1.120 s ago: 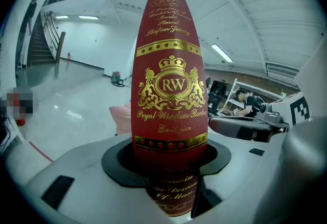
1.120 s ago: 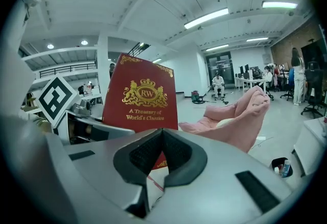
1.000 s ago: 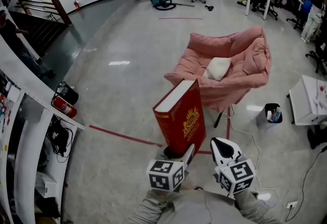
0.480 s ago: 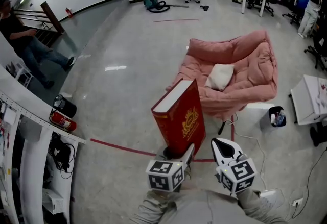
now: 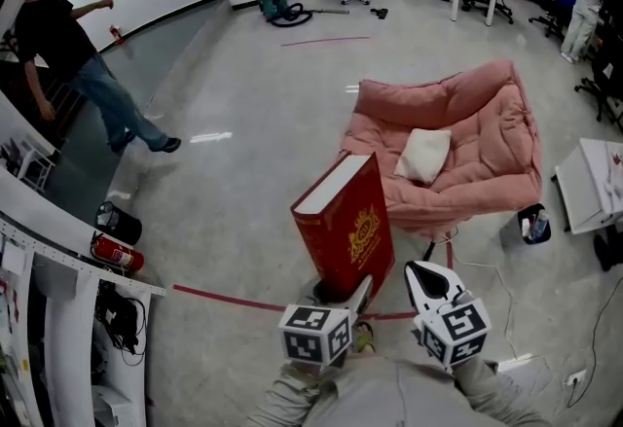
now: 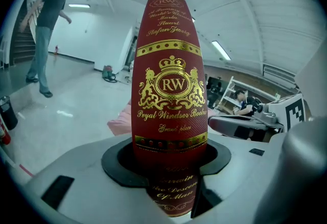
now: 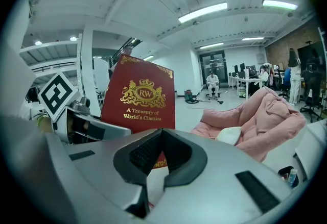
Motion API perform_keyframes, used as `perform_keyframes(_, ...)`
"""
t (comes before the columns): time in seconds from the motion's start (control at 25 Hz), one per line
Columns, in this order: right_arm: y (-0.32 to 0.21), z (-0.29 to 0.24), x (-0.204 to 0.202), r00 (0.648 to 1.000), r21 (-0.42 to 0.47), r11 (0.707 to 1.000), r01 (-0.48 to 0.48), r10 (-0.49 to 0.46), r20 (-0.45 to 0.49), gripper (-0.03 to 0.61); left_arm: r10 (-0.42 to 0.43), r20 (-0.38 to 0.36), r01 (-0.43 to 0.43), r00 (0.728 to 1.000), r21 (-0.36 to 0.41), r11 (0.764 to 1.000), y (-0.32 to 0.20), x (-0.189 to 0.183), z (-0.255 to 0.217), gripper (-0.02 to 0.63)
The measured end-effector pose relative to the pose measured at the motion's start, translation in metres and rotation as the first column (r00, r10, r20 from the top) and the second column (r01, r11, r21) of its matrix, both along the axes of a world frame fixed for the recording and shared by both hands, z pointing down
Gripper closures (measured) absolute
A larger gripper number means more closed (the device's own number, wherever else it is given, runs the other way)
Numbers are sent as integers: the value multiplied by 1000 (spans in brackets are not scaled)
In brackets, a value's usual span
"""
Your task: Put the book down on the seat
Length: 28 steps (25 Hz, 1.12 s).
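Note:
A thick red book (image 5: 346,221) with gold print stands upright in my left gripper (image 5: 341,294), whose jaws are shut on its lower end. In the left gripper view the book's spine (image 6: 168,90) fills the middle, clamped between the dark pads of the left gripper (image 6: 168,167). My right gripper (image 5: 425,277) hangs just right of the book, shut and holding nothing. The right gripper view shows the book's cover (image 7: 140,100) to the left, beyond the right gripper (image 7: 158,162). The seat, a pink padded chair (image 5: 467,133) with a white pillow (image 5: 425,155), stands ahead and to the right on the floor.
A person (image 5: 78,55) walks at the far left near the stairs. A fire extinguisher (image 5: 117,253) lies at the left. Right of the chair are a small bin (image 5: 533,223) and a white table (image 5: 584,187). A red tape line (image 5: 234,299) crosses the floor. People sit at desks at the back.
The view has shifted slightly towards the chair. The person at the left has come off the stairs and walked into view. The book and both grippers keep their pose.

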State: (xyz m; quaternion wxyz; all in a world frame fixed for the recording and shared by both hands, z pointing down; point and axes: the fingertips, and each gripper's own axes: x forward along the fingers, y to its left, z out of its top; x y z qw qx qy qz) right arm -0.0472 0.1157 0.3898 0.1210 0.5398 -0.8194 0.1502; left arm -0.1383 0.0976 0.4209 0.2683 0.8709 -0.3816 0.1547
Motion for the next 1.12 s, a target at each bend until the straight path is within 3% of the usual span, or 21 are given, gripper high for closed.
perform_keyframes(0.72,-78,16,-15,1000,-40,999,-31,31,-5,574,42,6,-42,999,-42,998,-76,-10,17,371)
perform_keyframes(1.12,-111,28,7,1000,-69,997,-22,22,-1,574,18,5,-17,1000,-76,997,-111,7,30,371)
